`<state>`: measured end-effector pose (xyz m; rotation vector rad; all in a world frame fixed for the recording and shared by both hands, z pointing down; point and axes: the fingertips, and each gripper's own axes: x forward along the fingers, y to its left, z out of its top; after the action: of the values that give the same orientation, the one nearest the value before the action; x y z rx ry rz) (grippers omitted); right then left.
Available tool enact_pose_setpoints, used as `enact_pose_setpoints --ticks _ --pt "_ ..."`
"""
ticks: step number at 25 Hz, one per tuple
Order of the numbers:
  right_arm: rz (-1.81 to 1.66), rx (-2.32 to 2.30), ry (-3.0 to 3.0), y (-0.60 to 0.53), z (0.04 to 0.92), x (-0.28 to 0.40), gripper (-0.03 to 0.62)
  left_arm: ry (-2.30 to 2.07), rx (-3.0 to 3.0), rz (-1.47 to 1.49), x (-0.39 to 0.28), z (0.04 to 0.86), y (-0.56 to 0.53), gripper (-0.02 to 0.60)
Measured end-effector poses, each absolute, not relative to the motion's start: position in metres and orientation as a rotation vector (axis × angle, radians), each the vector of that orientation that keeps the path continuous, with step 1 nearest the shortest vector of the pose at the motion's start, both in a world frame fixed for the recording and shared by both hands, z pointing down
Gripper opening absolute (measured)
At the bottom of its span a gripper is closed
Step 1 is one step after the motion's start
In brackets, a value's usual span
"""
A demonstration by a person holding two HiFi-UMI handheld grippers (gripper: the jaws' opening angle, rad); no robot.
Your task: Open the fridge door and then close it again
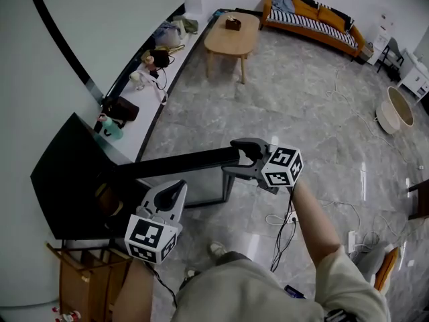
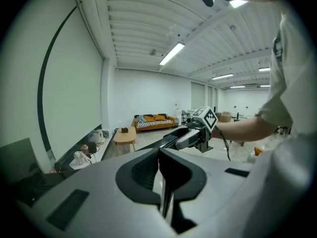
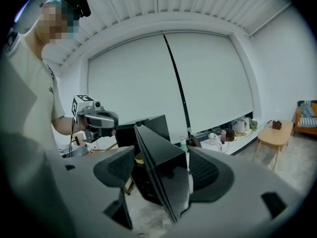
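Head view: the black fridge (image 1: 64, 180) sits at 9 o'clock, and its door (image 1: 181, 165) stands open, reaching toward 3 o'clock. The right tongs (image 1: 240, 154) are squeezed on the door's far edge. The left tongs (image 1: 175, 192) are closed tight, holding nothing, at 7 o'clock, just below the door.

Black fridge door (image 1: 181, 164); grey marbled floor (image 1: 301, 113); orange sofa (image 1: 312, 20), striped seat.
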<state>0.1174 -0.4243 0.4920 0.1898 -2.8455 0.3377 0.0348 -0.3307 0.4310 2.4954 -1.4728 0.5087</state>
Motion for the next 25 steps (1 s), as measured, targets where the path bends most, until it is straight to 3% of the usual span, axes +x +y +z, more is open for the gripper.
enact_pose_setpoints --ticks 25 --pt "0.366 0.236 -2.808 -0.399 0.49 0.127 0.247 -1.555 2.421 0.458 0.018 0.433 -0.295 0.008"
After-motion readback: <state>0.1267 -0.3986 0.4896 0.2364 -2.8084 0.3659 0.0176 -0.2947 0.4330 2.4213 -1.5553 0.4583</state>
